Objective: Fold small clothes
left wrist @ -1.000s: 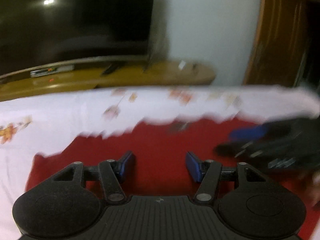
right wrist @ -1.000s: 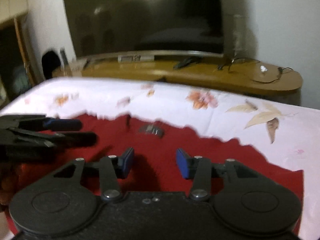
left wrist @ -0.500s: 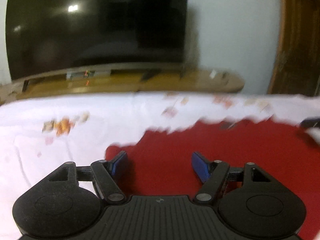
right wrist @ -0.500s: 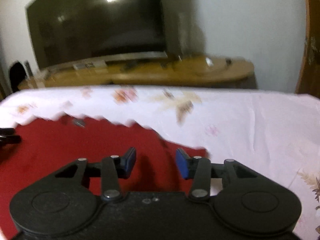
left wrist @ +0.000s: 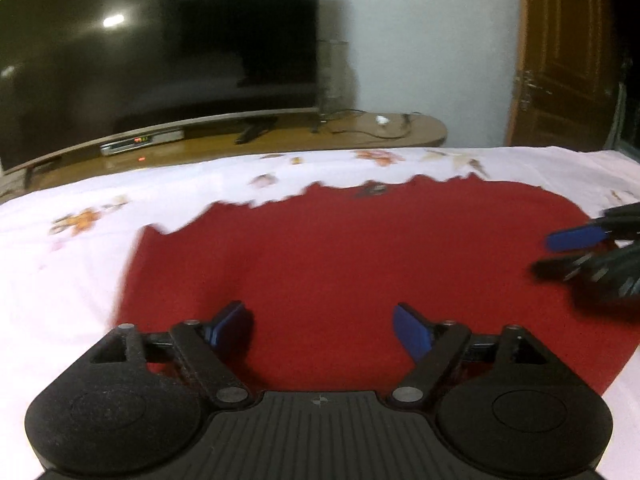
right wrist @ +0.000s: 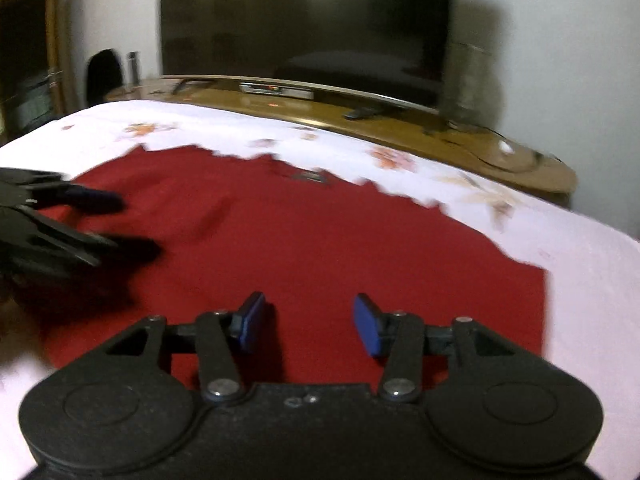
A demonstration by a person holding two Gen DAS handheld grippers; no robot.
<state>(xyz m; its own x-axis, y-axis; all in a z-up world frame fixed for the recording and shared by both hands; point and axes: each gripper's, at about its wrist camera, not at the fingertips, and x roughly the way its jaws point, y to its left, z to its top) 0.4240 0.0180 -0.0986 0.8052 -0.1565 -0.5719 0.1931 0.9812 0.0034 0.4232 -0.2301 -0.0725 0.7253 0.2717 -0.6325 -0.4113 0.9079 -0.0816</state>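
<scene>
A red garment lies flat on a white floral sheet; it also shows in the right wrist view. A small label sits near its far edge. My left gripper is open and empty, low over the garment's near left part. My right gripper is open and empty, low over the near right part. Each gripper shows blurred in the other's view: the right gripper at the right, the left gripper at the left.
A large dark TV stands on a low wooden stand beyond the bed. A set-top box sits under it. A wooden door is at the right. White sheet surrounds the garment.
Both grippers swung back toward the garment's middle after having turned outward to its left and right sides. Each gripper is again in the other's view. Both stayed open.
</scene>
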